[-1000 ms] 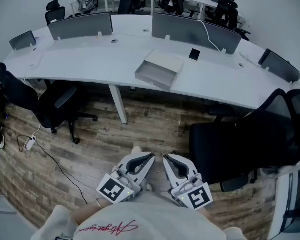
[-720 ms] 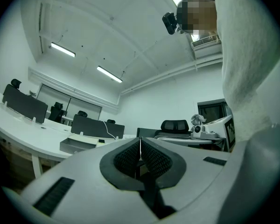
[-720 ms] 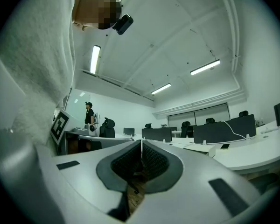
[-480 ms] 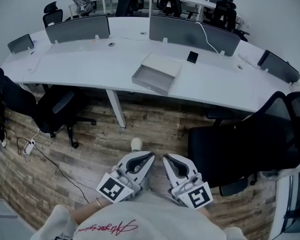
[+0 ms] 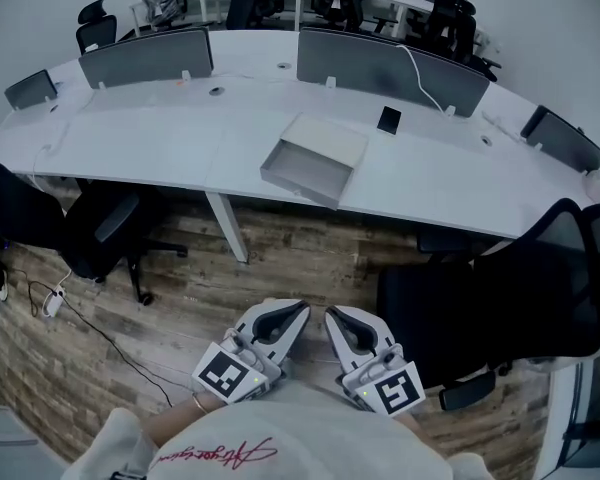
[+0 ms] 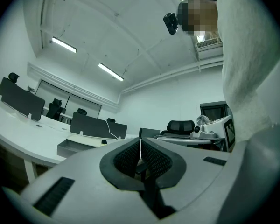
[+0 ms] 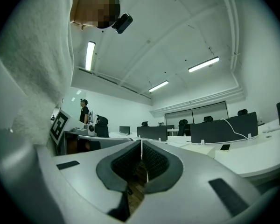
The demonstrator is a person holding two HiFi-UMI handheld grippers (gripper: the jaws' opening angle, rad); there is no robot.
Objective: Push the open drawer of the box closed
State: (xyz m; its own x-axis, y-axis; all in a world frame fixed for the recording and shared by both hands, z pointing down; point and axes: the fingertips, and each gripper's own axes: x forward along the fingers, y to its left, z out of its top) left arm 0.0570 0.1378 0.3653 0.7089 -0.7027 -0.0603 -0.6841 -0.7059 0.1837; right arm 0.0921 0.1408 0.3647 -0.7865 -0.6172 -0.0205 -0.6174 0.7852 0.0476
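Open wood floor (image 5: 310, 258) separates the open drawer (image 5: 302, 168) from left gripper (image 5: 298, 309) and right gripper (image 5: 332, 315), fingers (image 5: 276, 324) closed empty.

A long, curved white bench (image 5: 160, 138) spans the far side, with grey divider screens (image 5: 145, 56) along its back edge. Black office chairs (image 5: 500, 298) stand on its near side at left and right, and more stand beyond it. The floor (image 5: 310, 258) is wood plank, with cables (image 5: 52, 296) trailing at left. Strip lights (image 6: 64, 45) line the white ceiling.
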